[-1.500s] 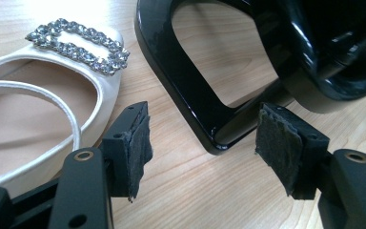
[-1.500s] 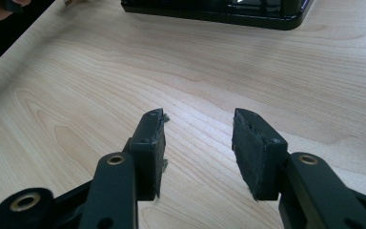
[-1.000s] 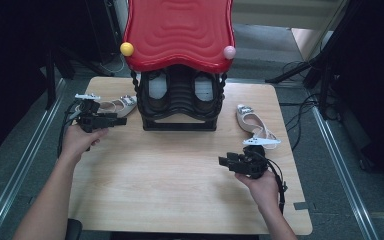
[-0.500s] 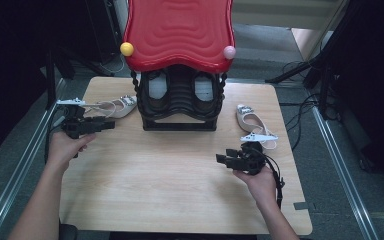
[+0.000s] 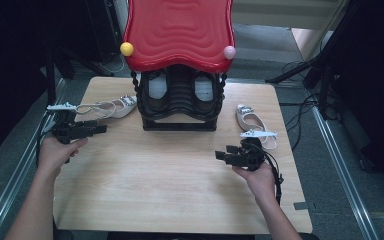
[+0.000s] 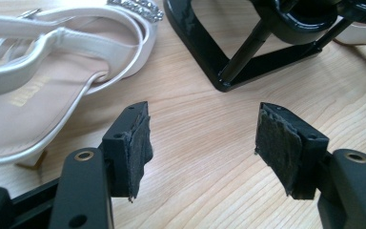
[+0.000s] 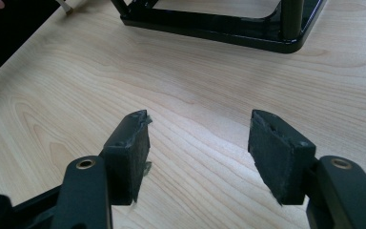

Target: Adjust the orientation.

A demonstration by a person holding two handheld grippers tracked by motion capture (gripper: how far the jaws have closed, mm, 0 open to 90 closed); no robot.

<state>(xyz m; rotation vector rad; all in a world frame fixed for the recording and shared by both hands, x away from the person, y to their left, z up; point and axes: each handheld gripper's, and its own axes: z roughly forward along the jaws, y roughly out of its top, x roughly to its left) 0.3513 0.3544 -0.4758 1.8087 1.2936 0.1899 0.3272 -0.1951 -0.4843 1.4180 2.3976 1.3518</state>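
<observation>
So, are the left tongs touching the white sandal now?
Apart. In the left gripper view, the left tongs stand open over bare wood, and a strip of table shows between the nearer pad and the sandal.

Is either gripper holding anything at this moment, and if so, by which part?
Nothing is held. The left gripper is open over bare table, with the white sandal beside it. The right gripper has just been opening, with nothing between its jaws.

shoe rack [image 5: 180, 102] at back middle of worktop [image 5: 170, 195]. one sandal [image 5: 111, 107] left of rack, other sandal [image 5: 252, 122] right of rack. left gripper [image 5: 100, 129] near left sandal. right gripper [image 5: 221, 156] before right sandal.
</observation>
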